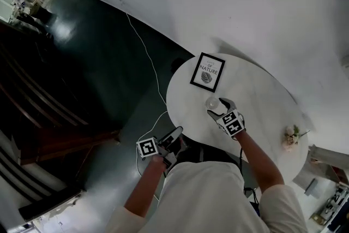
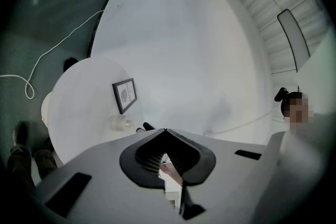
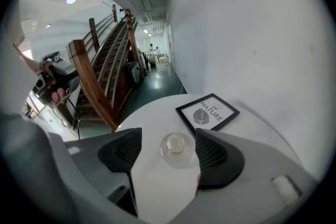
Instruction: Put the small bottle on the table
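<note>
- Left tongs (image 1: 175, 135): closed, empty, off the table (image 1: 262, 101) at its 8 o'clock edge.
- Small bottle (image 3: 176, 148): standing on the table, at the picture frame's (image 1: 207, 71) 6 o'clock.
- Right tongs (image 1: 219, 108): open around it, not pressing; placing looks done, only withdrawal left.

a framed leaf print (image 1: 208, 72) sits well apart from small pink flowers (image 1: 290, 137).

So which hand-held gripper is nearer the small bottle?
Right. The right hand-held gripper has open jaws either side of the small bottle; the left hand-held gripper is shut, out beyond the edge of the table.
</note>
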Motion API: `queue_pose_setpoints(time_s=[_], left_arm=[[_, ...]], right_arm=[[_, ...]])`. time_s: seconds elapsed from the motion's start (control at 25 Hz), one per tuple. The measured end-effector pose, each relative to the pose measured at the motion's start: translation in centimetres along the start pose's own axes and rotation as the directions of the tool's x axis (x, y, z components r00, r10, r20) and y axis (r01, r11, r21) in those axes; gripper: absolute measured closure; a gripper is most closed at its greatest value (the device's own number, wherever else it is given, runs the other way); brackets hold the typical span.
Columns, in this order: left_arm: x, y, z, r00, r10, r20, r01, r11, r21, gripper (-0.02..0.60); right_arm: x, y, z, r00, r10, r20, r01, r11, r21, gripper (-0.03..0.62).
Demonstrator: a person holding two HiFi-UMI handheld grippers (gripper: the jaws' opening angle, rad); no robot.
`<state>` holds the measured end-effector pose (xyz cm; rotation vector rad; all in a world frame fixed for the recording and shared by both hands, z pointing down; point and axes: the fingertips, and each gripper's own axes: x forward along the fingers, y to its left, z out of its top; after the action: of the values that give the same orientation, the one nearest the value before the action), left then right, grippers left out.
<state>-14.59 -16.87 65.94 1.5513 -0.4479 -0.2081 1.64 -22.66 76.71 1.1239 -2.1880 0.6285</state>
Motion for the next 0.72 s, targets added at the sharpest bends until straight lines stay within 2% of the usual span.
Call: queue_pose_setpoints(time_s=[0.24,0.36,0.48,0.64,0.72], left_arm=[[-0.3,-1.8,-0.5,0.997,-0.005,-0.083,0.015,0.993,0.121,0.574],[-0.1,-3.4,-0.4,0.994,-0.026,-0.105,0.047,0.977,0.208,0.574],[0.2,-4.1,-0.8,0.989,-0.037,-0.145,0.073,0.966,0.249,0.572],[0.8,-4.6,-2.0,0.980,-0.038,-0.195,0.093,0.954,0.284,0.574],[1.2,-5.5,-2.4,0.977,-0.026,-0.212,0.098,0.936,0.338,0.574]], right_arm=[[-4.9,1.8,3.2,0.998,-0.038,0.044,0.037,0.999,0.032,0.289],[-7.0,2.2,3.4,0.995,-0.101,0.019,0.099,0.992,0.075,0.325],[-8.8,2.4,2.5,0.987,-0.157,-0.016,0.158,0.975,0.158,0.364],[-11.4,3.2,3.0,0.983,-0.185,0.016,0.178,0.963,0.203,0.420],[-12.7,3.9,3.7,0.982,-0.183,0.047,0.170,0.964,0.205,0.440]])
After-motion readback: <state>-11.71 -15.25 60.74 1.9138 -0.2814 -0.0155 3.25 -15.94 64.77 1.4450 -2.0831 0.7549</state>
